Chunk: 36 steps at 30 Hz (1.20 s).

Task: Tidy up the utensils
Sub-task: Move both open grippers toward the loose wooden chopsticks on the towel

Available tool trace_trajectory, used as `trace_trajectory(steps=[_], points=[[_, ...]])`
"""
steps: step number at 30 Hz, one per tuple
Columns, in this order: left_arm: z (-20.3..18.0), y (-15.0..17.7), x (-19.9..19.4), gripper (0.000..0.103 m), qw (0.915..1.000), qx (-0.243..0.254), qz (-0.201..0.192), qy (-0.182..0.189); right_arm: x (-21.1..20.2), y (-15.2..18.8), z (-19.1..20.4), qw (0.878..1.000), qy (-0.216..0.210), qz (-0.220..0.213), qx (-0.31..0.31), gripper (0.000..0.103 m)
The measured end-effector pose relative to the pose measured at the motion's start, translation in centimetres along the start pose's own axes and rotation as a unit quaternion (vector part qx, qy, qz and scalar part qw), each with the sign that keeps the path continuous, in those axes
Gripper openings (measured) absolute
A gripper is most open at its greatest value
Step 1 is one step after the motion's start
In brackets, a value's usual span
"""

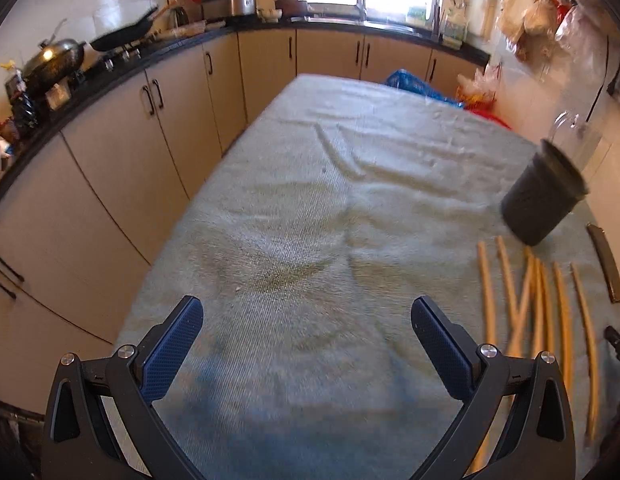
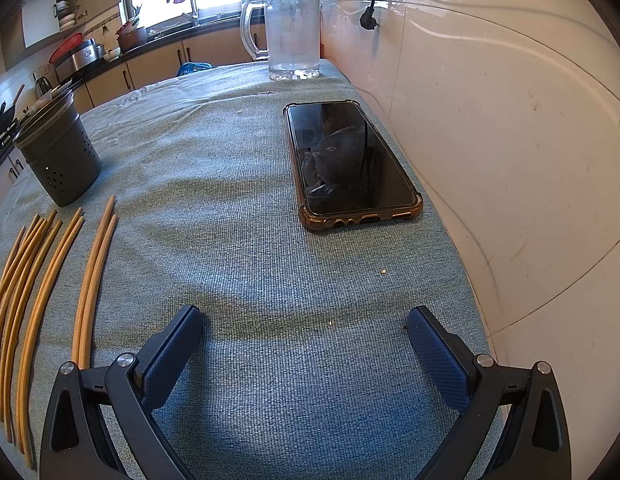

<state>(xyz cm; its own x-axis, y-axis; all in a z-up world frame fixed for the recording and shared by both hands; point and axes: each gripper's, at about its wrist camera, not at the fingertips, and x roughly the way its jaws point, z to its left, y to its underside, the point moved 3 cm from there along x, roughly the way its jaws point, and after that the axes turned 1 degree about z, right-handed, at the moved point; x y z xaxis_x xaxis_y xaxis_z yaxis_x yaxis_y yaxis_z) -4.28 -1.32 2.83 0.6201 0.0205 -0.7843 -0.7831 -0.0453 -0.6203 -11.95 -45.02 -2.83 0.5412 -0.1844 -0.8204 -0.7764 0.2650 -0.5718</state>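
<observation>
Chopsticks (image 2: 50,280) flat on grey-green cloth (image 2: 250,200) over bench, loose fan, tips toward dark perforated holder (image 2: 60,156) standing upright just beyond. Holder empty as far as visible. Phone (image 2: 351,160) in amber case face-up to right of them, near tiled wall; clear glass mug (image 2: 292,32) upright at far end. Left tool (image 1: 308,322) spread wide, nothing between pads, over bare cloth w/ chopsticks (image 1: 537,320) to its right. Right tool (image 2: 306,330) likewise wide apart, empty, chopsticks at its left.
</observation>
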Motion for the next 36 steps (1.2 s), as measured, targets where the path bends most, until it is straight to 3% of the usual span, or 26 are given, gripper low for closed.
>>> trace_trajectory(steps=[7, 11, 20, 36], points=[[-2.6, 0.4, -5.6, 0.103, 0.9967, 0.047, -0.053, -0.04, 0.0, 0.0, 0.0, 1.0, 0.0, 0.001, 0.003, 0.103], [-3.9, 0.8, -7.6, 0.103, 0.995, 0.061, -0.069, -0.038, 0.0, -0.1, 0.0, 1.0, 0.003, 0.02, 0.011, 0.103], [-5.2, 1.5, -10.5, 0.103, 0.9902, 0.092, -0.097, -0.04, -1.5, 1.4, 0.2, 1.0, 0.013, 0.012, 0.025, 0.102], [-5.3, 2.5, -11.5, 0.103, 0.9908, 0.09, -0.099, -0.022, -13.1, 2.6, 3.1, 0.99, -0.012, -0.133, 0.051, 0.102]])
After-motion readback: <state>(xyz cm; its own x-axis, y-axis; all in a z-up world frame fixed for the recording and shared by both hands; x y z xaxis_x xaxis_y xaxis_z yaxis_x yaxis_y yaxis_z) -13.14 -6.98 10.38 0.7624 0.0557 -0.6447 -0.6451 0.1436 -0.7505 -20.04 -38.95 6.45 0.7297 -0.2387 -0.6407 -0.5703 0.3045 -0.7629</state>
